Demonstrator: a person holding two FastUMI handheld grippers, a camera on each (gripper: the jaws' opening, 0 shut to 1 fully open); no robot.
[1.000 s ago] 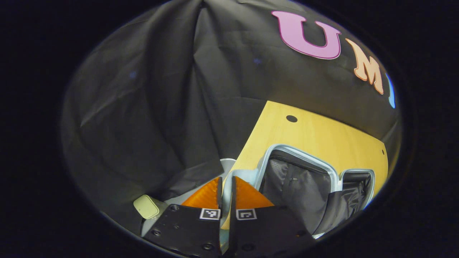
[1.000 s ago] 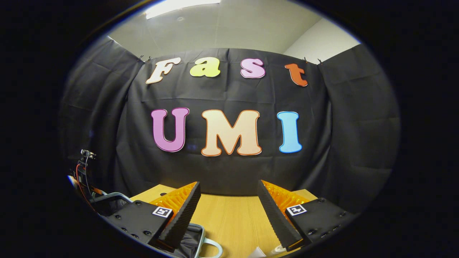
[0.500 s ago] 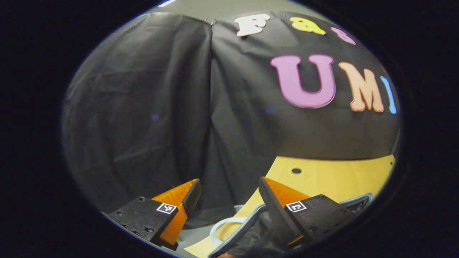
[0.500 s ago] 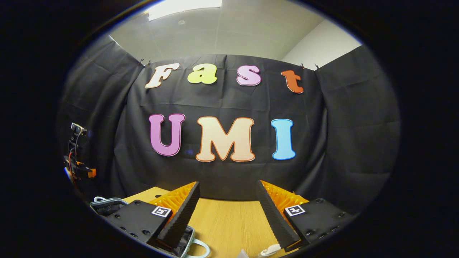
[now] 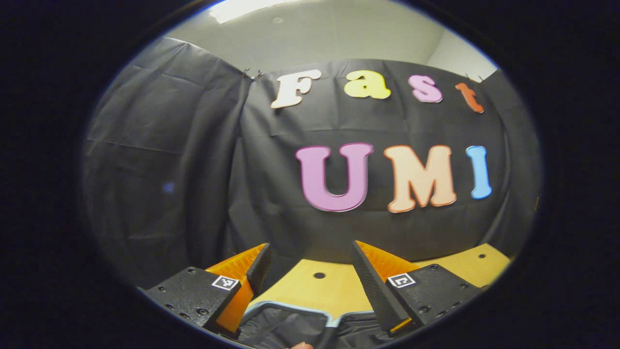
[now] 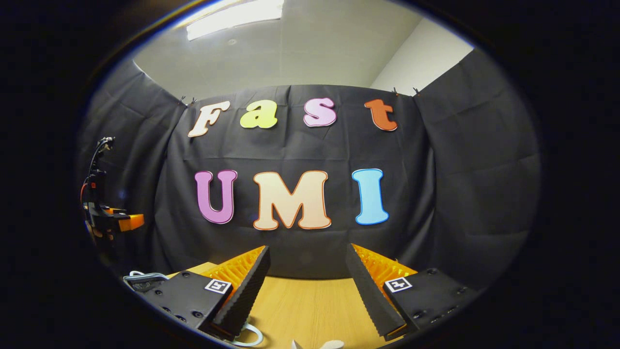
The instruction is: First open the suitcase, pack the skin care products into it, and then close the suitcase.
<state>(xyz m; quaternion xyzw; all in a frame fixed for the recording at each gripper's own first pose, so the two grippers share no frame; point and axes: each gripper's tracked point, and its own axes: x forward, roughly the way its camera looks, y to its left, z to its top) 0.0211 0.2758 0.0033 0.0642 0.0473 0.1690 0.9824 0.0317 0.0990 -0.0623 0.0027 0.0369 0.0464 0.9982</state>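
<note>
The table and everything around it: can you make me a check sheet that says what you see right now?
Surface: wooden table, bare between the fingers, with a small round hole in it.
Job's things: suitcase open, its dark lining and pale rim showing at the bottom of the left gripper view; part of its rim shows in the right gripper view. Small white bits at the table's near edge, too cut off to name.
Clutter: nothing seen.
Grippers: left gripper open, holding nothing; right gripper open, holding nothing.
Cables: thin wires on the other gripper, seen far left in the right gripper view.
Surroundings: black cloth wall, pale ceiling with a light.
</note>
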